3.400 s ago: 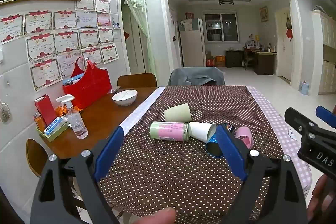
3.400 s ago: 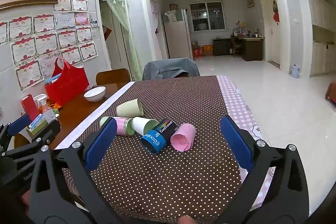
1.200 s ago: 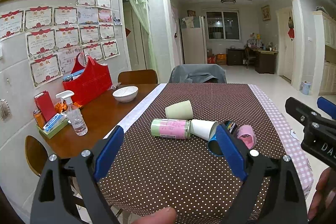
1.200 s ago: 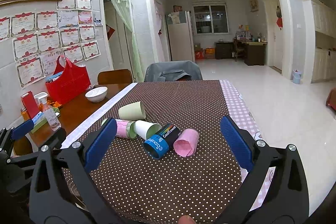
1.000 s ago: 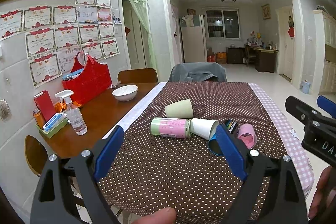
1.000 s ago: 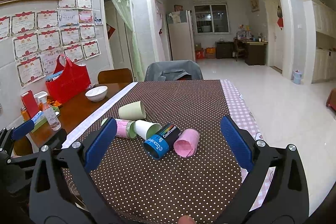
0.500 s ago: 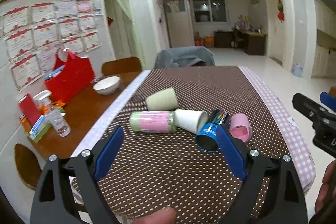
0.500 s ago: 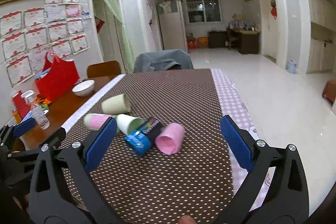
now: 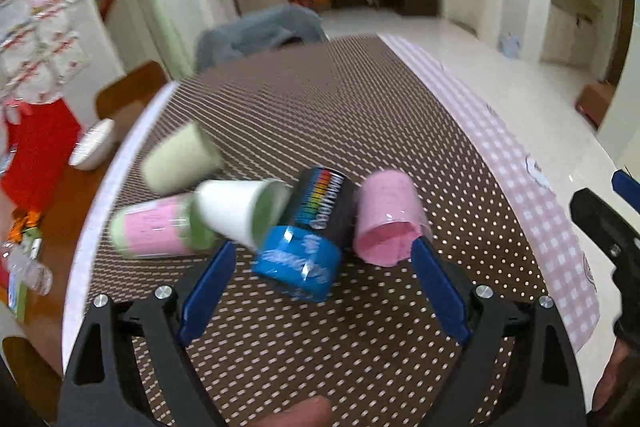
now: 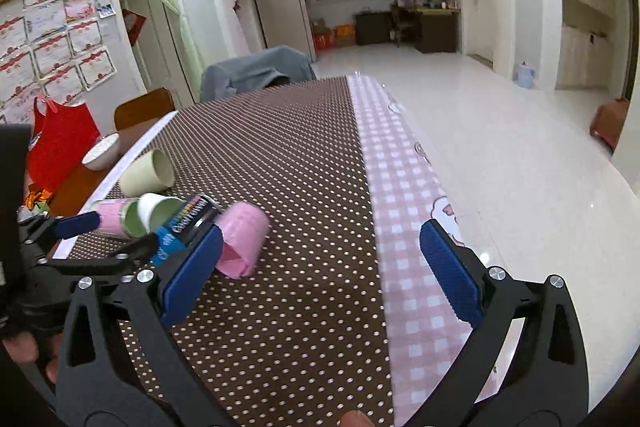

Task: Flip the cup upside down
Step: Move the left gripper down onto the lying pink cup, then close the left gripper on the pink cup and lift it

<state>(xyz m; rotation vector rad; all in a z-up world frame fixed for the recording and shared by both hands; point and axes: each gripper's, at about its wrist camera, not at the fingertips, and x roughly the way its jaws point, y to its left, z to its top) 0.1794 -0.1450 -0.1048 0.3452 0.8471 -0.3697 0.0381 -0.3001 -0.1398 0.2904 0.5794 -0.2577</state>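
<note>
- Cups are being seen lying on their sides in a cluster on the brown dotted cloth of the tabletop: a pink cup, a black-and-blue cup, a white cup, a pink-and-green cup and a pale green cup.
- The pink cup is being shown with its open mouth turned toward the camera, just beside the black-and-blue cup; whether the two are touching cannot be told.
- The white cup is being shown lying against the pink-and-green cup, with the pale green cup just behind them.
- The left gripper is being held low over the cloth with its blue fingers spread wide; the black-and-blue cup is being framed between them, and nothing is being gripped.
- The right gripper is being held nearer the checked pink edge of the cloth, its fingers also being kept wide apart with nothing between them.
- In the right wrist view, the pink cup is being partly covered by the gripper's left finger, and the left gripper is being seen at the frame's left edge beside the cluster.
- A white bowl and a red bag are being seen on the bare wood, well apart from the cups.
- The left wrist view is being blurred by motion, so lettering on the cups cannot be read there.
</note>
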